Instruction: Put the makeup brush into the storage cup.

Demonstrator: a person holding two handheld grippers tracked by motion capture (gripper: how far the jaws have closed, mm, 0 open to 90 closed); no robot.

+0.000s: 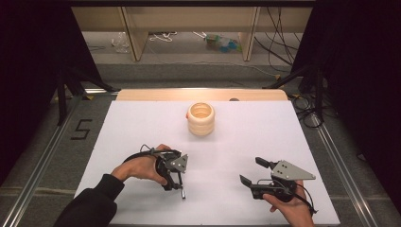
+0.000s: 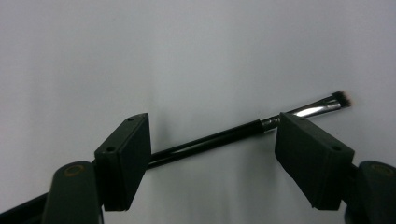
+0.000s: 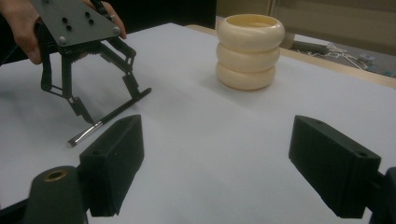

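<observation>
Thin black-handled makeup brush (image 2: 219, 137) on white table sheet (image 1: 142, 127).
Left gripper (image 1: 174, 183) straddles it, jaws spread, unclamped; right gripper (image 1: 249, 171) gapes empty nearby; cream ribbed holder (image 1: 201, 118) well beyond.

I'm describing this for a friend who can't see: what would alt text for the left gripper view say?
A thin black makeup brush with a silver collar and dark bristles lies slanted on a white table. The left gripper stands over it, its two black jaws wide apart on either side of the handle, not squeezing it.
</observation>
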